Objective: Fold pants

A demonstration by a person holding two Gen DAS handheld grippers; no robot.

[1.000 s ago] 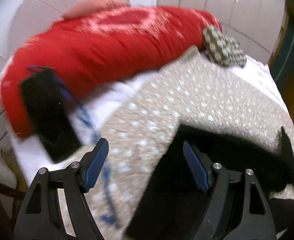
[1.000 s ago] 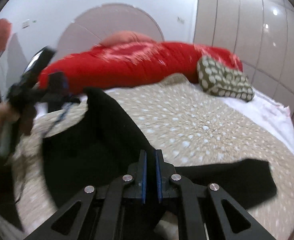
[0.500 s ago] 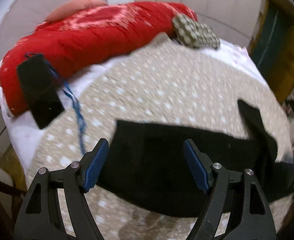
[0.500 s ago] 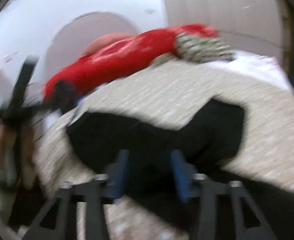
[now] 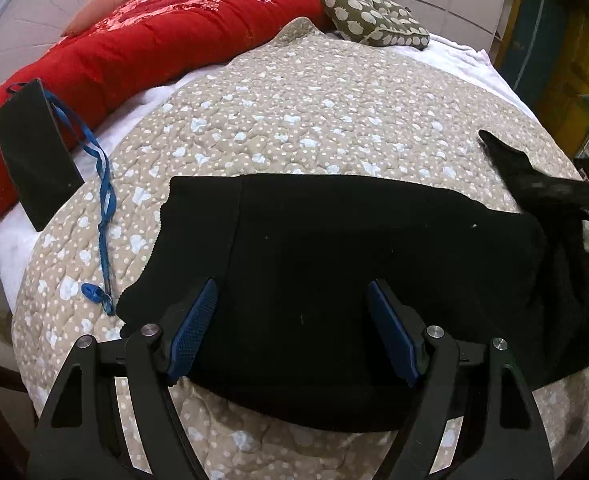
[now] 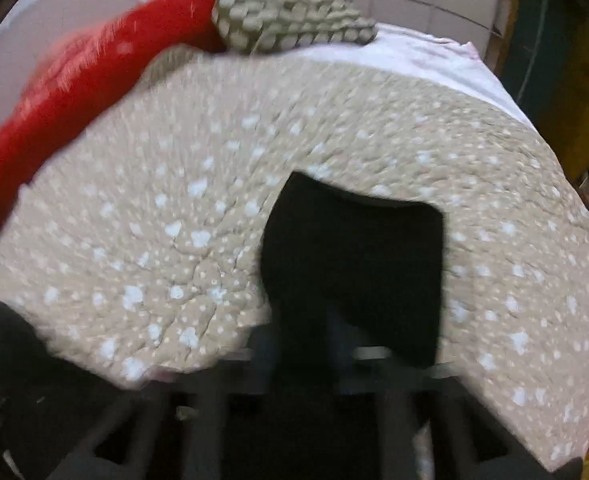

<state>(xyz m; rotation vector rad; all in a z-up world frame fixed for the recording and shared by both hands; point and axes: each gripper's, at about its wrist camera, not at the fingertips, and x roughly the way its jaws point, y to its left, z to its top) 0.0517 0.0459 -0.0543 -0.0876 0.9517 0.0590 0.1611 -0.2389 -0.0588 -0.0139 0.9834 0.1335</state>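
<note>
The black pants [image 5: 334, 264] lie flat across the beige dotted quilt [image 5: 294, 100], folded lengthwise, waist end at the left. My left gripper [image 5: 292, 332] is open and empty, hovering over the near edge of the pants. In the right wrist view a black pant end [image 6: 354, 256] lies on the quilt just ahead of my right gripper [image 6: 346, 344]. That view is blurred and dark, so its fingers cannot be made out. From the left wrist view the right gripper's black body [image 5: 566, 196] shows at the far right over a raised pant end.
A red duvet [image 5: 154, 36] lies along the far side of the bed, with a green dotted cushion [image 5: 374, 20] beside it. A black pouch [image 5: 34, 148] with a blue lanyard [image 5: 102, 208] lies at the left. The bed edge is close below.
The left gripper pulled back and the whole pants came into view, laid flat. The right gripper let go of the pants, opened and swung right to the pant end.
</note>
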